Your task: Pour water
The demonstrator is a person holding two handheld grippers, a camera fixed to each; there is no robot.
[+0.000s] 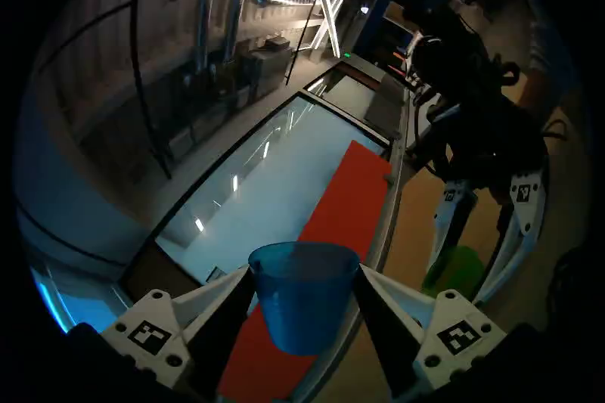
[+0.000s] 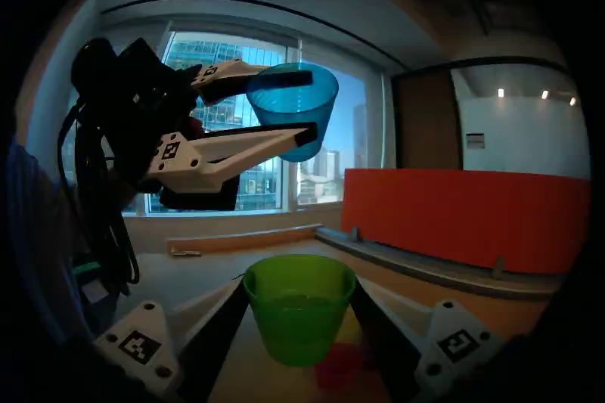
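Observation:
A translucent blue cup (image 1: 304, 305) sits between the fingers of my left gripper (image 1: 304, 273), which is shut on its sides. In the right gripper view the same blue cup (image 2: 293, 110) hangs high in the air, roughly upright, above and slightly left of a green cup (image 2: 300, 320), with the left gripper (image 2: 308, 104) reaching in from the left. My right gripper (image 2: 299, 286) is shut on the green cup, low over the table; a liquid line seems to show inside. In the left gripper view the right gripper (image 1: 457, 286) and green cup (image 1: 454, 271) lie at lower right.
An orange partition (image 2: 469, 214) runs along the table's far edge on the right. A large window (image 2: 227, 176) fills the back wall. Something red and yellow (image 2: 344, 365) lies on the pale table (image 2: 189, 274) under the green cup. Cables (image 2: 91, 199) hang from the left gripper.

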